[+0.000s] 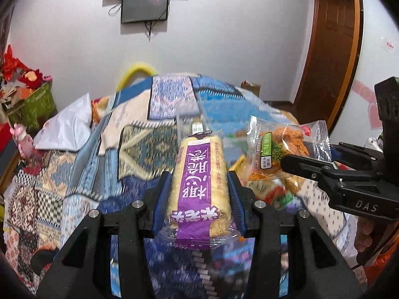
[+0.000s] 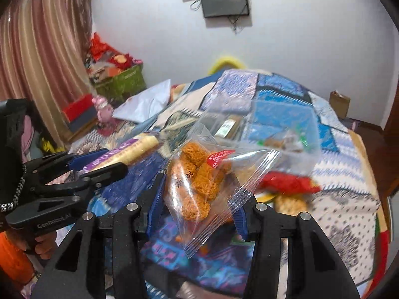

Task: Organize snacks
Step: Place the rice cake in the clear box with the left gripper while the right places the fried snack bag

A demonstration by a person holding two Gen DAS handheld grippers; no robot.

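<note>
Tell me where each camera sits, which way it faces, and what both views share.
Left wrist: rides the left gripper, looking along its fingers at the purple-labelled snack roll it clamps; the right gripper enters from the right.
Right wrist: rides the right gripper, holding a clear snack bag.
Shared: patterned blanket, wall screen.

a long roll of yellow wafers in a clear wrapper with a purple label (image 1: 198,186) is clamped between the blue pads (image 1: 159,200) of the left hand-held gripper (image 1: 198,199), lifted above a bed covered by a patterned blue patchwork blanket (image 1: 139,144). off to the right, a clear packet of orange fried snacks (image 1: 281,147) is pinched by the right hand-held gripper (image 1: 296,164), which is seen side-on, black, with "das" printed on it. both packs are held close together without touching. a white bag (image 1: 67,127) is left lying on the bed's far left, and a dark screen (image 1: 144,6) is mounted on the white wall behind.
</note>
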